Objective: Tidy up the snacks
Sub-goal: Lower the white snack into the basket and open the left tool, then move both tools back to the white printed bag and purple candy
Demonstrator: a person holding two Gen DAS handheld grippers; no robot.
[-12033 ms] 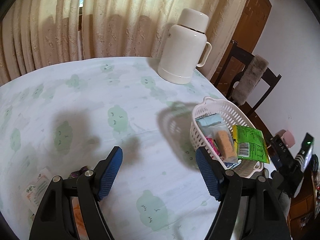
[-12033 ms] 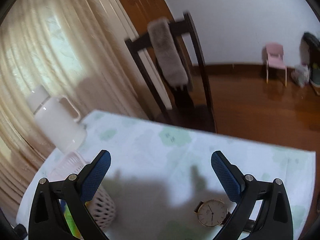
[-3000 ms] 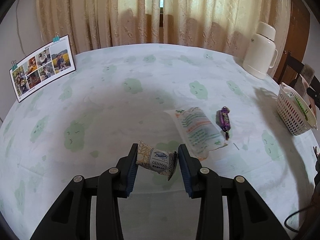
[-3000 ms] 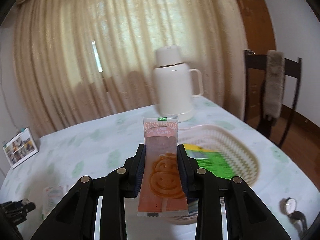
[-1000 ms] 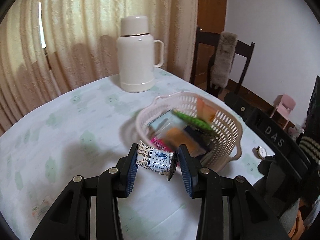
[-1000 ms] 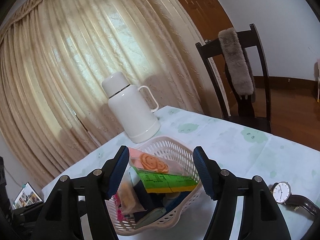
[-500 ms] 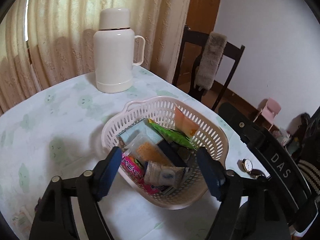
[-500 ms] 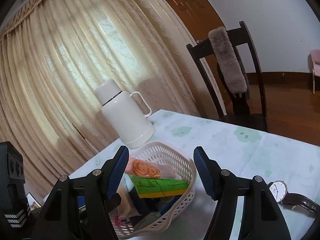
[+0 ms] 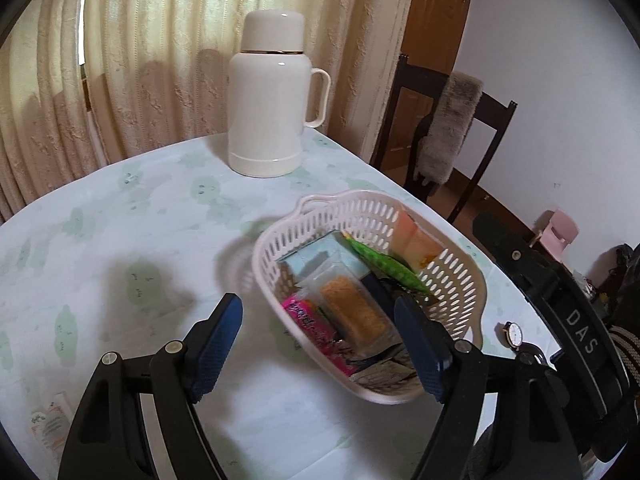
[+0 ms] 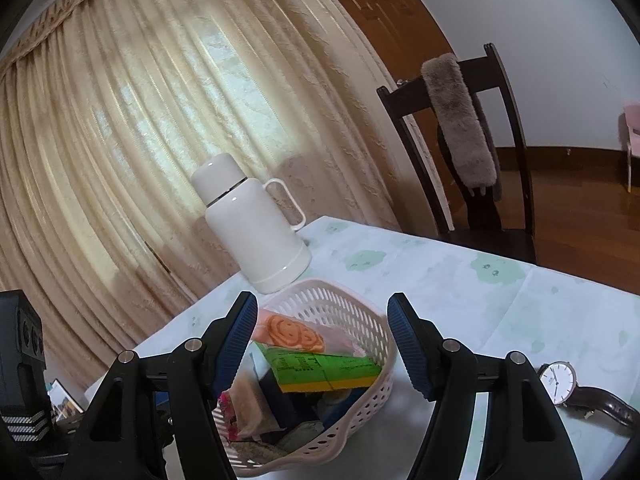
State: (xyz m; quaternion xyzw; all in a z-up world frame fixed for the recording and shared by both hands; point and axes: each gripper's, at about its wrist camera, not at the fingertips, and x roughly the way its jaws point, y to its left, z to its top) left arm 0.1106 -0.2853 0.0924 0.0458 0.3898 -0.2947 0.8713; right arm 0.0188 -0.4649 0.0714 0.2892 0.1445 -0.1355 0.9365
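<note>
We are at the drop-off step: our left hand-held gripper [image 9: 318,338] hangs just above the near end of the basket [image 9: 464,276], and its jaws have just been opening, with nothing between them now. A small grey-white snack packet [image 9: 382,374] lies at the near end of the basket, below the pads. Our right hand-held gripper [image 10: 322,340] also stands apart and empty, over the basket from the other side.

Inside the basket, from its near end to its far end, we see a pink wrapper [image 9: 312,324], a clear pack with a brown bar [image 9: 354,310], a green packet [image 9: 386,266] and an orange packet [image 9: 416,240] leaning on the far wall. In the right view the orange packet [image 10: 290,332] shows a smiley face.

We judge that the next move is to fetch what is left: one pale packet [image 9: 50,426] lies on the desk [image 9: 160,208] well to the left of the basket, near the picture's edge. That calls for lifting clear of the basket rim and swinging left.

Just to the right of the basket lies a wristwatch [image 9: 514,334]; beyond the basket stands a white flask [image 9: 272,104], and further right a dark chair [image 9: 448,132]. None blocks the way left.
</note>
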